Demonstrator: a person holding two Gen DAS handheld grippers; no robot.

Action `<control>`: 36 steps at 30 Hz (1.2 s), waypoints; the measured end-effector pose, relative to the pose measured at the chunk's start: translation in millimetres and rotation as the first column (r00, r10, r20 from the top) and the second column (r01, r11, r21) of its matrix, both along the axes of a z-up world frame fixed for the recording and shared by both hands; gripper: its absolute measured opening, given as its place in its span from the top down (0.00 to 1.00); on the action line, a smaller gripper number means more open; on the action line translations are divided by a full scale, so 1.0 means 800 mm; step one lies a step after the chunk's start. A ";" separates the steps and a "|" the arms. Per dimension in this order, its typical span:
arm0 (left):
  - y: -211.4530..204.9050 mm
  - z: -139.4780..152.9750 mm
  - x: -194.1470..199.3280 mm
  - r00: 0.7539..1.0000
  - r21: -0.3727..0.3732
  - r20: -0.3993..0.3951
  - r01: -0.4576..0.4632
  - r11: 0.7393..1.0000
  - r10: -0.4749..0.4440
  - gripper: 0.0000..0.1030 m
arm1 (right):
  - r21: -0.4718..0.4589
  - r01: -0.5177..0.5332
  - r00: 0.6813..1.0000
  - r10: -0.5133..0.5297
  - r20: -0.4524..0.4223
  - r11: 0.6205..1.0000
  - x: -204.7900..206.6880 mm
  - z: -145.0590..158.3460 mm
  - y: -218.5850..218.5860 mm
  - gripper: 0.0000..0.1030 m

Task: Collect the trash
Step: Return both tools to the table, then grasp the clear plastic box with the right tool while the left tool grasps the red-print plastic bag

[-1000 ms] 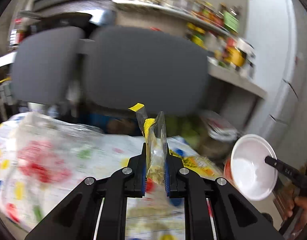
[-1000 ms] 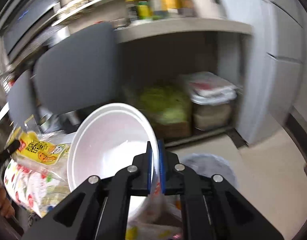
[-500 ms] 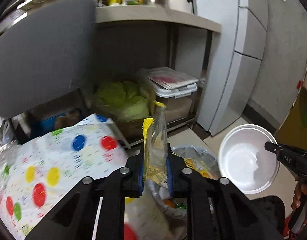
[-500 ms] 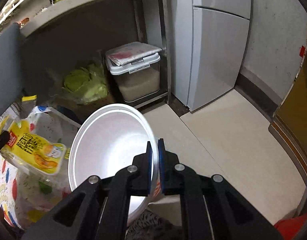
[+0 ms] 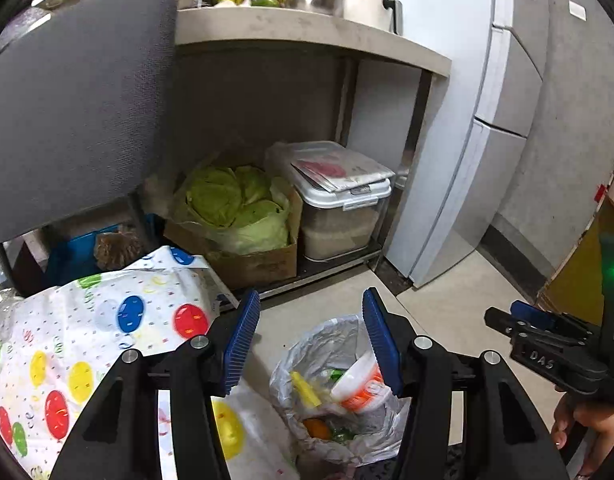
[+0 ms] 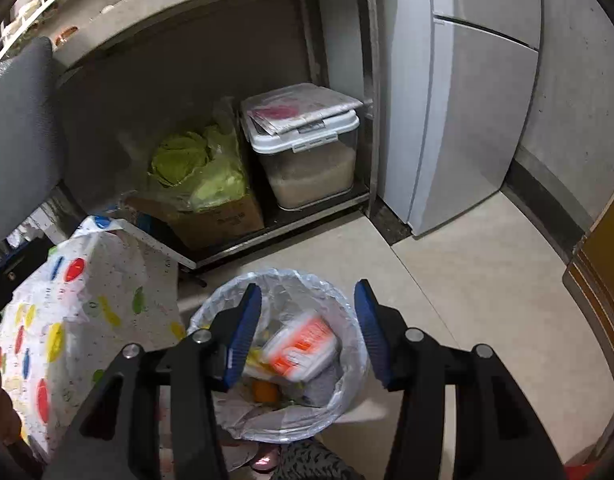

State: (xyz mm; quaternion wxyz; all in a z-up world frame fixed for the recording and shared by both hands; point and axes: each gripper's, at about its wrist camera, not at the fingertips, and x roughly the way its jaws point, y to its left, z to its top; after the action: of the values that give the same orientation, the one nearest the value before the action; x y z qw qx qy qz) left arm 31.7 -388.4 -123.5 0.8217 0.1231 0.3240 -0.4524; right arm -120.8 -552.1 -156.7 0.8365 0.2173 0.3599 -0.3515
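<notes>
Trash is seen gathered inside a bin lined with a thin translucent bag, standing on the pale tiled floor directly below both grippers. In the right wrist view, a white bowl with an orange-red printed band is seen lying on its side at the top of the heap, with a yellow wrapper just beside it and a small orange piece lower down among crumpled grey and clear plastic. The liner is folded over the rim and wrinkled all round.

The right gripper is held above the bin with its blue-padded fingers spread wide and nothing between them. The left gripper is likewise held spread apart and empty, over the near edge of the same bin.

To the left of the bin, a table covered by a white cloth printed with coloured balloons is seen, its corner hanging just beside the liner. A grey chair back is seen beyond the cloth.

Farther back, under a concrete shelf, a cardboard box of green cabbage and a lidded clear container of pale grain are seen side by side. A grey-white refrigerator stands to their right.
</notes>
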 end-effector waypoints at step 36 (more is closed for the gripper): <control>0.543 0.034 0.136 0.601 -0.001 0.057 -0.798 0.602 0.797 0.42 | -0.122 -0.704 0.700 0.713 0.042 0.699 0.324 0.060 0.410 0.53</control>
State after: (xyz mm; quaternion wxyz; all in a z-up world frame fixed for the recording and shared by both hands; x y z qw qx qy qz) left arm 140.7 46.2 -96.4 0.9436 -0.0125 0.3293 -0.0312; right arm 138.4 -224.0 -108.5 0.9313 0.0364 0.3623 -0.0099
